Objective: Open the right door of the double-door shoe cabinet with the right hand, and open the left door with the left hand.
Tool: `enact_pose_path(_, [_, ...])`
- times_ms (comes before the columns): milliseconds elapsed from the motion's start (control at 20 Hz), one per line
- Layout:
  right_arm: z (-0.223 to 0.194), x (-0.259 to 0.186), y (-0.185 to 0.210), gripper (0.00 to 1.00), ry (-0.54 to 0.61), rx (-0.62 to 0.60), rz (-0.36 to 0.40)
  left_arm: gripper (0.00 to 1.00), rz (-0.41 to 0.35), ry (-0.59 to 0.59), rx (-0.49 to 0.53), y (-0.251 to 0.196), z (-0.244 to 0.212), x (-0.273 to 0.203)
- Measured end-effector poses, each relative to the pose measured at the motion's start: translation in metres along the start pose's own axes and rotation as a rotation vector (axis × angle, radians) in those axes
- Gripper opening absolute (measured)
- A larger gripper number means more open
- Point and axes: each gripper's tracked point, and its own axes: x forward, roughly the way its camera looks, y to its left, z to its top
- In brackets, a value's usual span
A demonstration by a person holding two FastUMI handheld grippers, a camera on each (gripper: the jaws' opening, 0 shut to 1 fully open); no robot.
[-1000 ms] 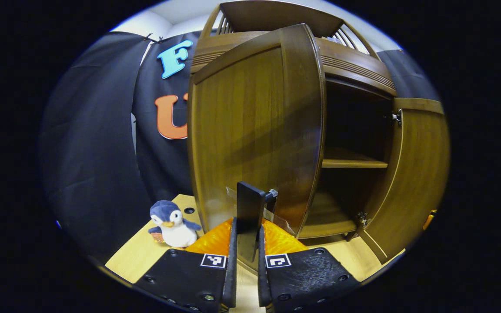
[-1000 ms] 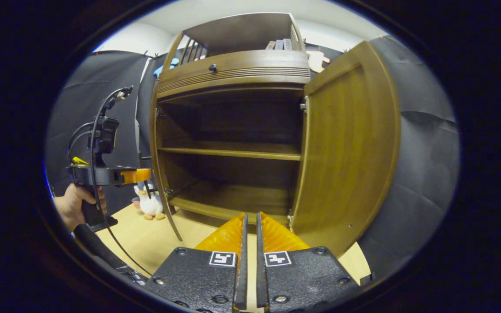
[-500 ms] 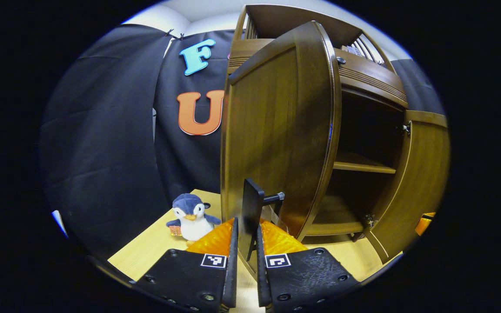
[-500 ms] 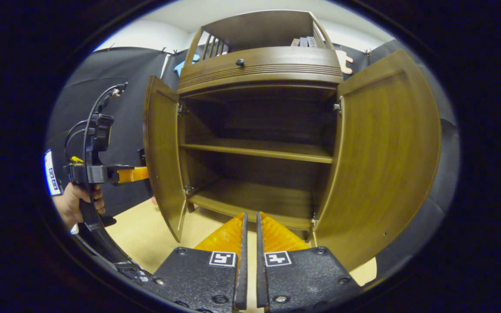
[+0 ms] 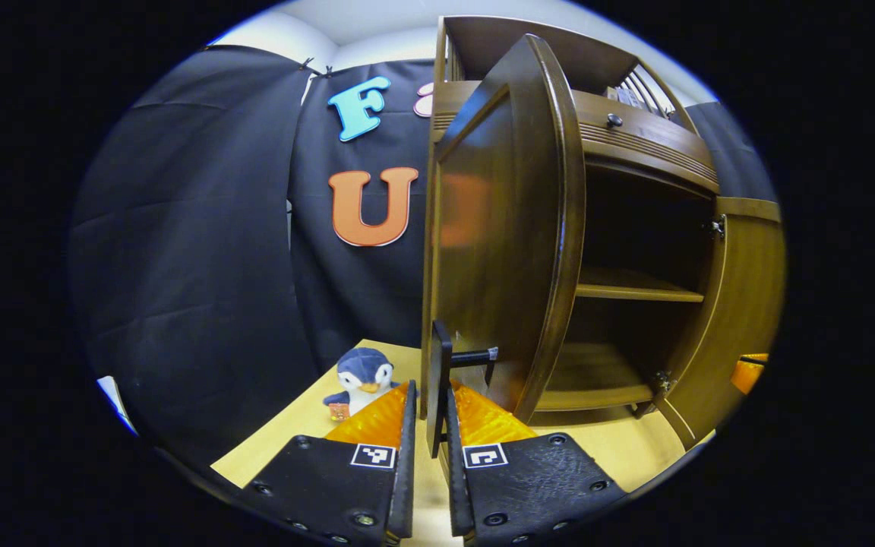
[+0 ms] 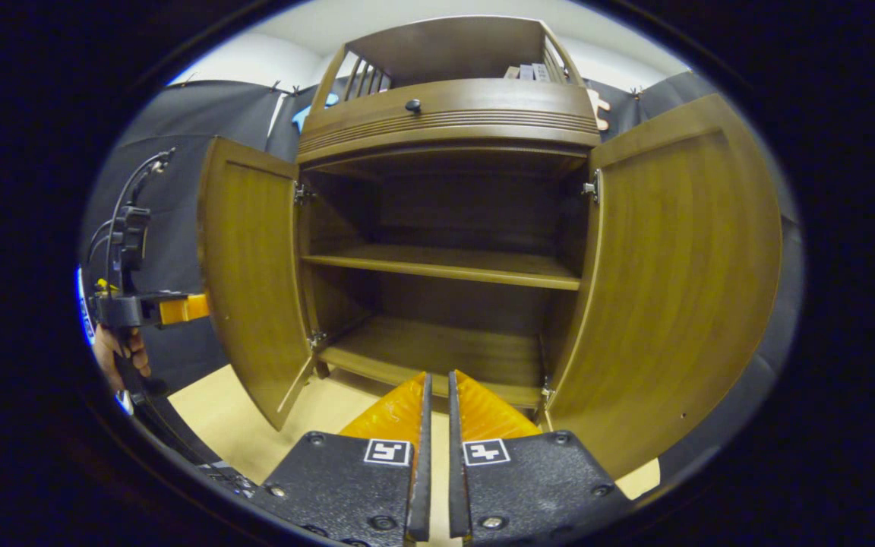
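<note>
Since half a second ago the left door (image 6: 251, 277) has swung further out: in the right gripper view more of its inner face shows, and the left gripper (image 6: 183, 308) with the hand (image 6: 120, 351) holding it has shifted toward the left edge of that view. In the left gripper view the door (image 5: 502, 228) appears more edge-on than before, and the plush penguin (image 5: 361, 372) sits closer to the orange fingers.

Left gripper (image 5: 428, 399): fingers nearly together, both pressed on the flat black handle (image 5: 437, 384) of the left door, which stands out from the door's outer face on a short bar.

Right gripper (image 6: 436, 395): fingers drawn close with a thin gap between them, nothing held. It points at the open cabinet front, apart from it.

Shoe cabinet (image 6: 445, 121): stands on a light wooden floor (image 6: 225, 403) against the black cloth wall. Both doors open. Right door (image 6: 680, 281) swung wide, inner face toward the right camera. Inside, one middle shelf (image 6: 445, 264) and a bottom board (image 6: 437, 349), both bare. A small dark knob (image 6: 412, 105) sits on the panel above the doors.

Penguin is on the floor, left of the left door, not touching it.
</note>
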Motion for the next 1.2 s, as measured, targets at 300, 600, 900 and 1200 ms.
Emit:
enact_pose_path(300, [0.011,0.012,0.007,0.18,-0.028,0.01,-0.024,0.12,-0.032,0.002,-0.018,0.022,0.0,0.003])
enact_pose_path(600, [0.014,0.02,0.014,0.31,-0.03,0.019,-0.051,0.12,-0.044,-0.012,0.013,0.048,0.004,-0.001])
enact_pose_path(900, [0.024,0.027,0.023,0.45,-0.046,0.017,-0.052,0.12,0.003,-0.027,-0.012,0.079,0.008,-0.009])
enact_pose_path(1200, [0.035,0.026,0.019,0.5,-0.065,0.003,-0.045,0.12,0.074,-0.068,-0.027,0.093,0.02,-0.024])
